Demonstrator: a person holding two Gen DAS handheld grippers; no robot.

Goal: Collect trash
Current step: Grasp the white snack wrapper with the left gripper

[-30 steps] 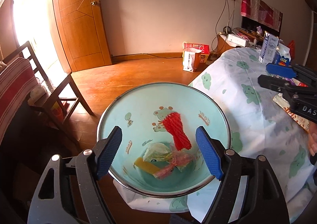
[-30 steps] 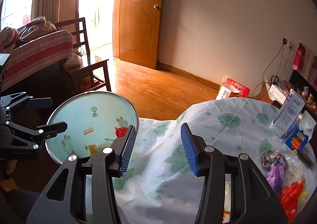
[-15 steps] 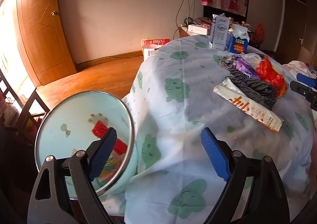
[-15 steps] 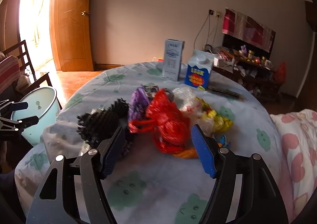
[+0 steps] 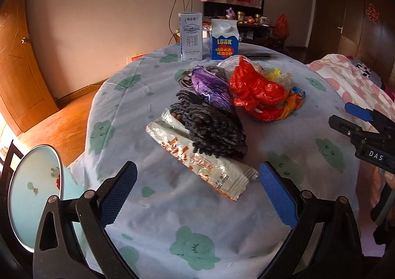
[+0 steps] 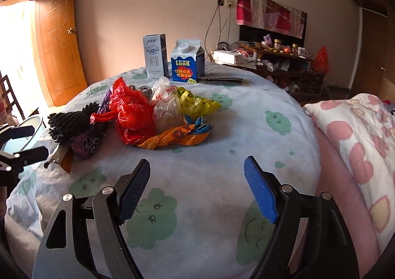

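clothed table [image 5: 138, 96] bears a "look" carton [image 5: 224, 41]; left claw [image 5: 197, 195] and right claw [image 6: 197, 190] spread.

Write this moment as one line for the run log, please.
left gripper: open, empty, facing silver wrapper | right gripper: open, empty, above table | trash pile: on table | bin: beside table

Dim, left-side daylight, fisheye-warped edges

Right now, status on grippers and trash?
Left gripper open, empty; right gripper open, empty. Trash pile on table, silver wrapper nearest left. Bin beside table. Nothing blocking.
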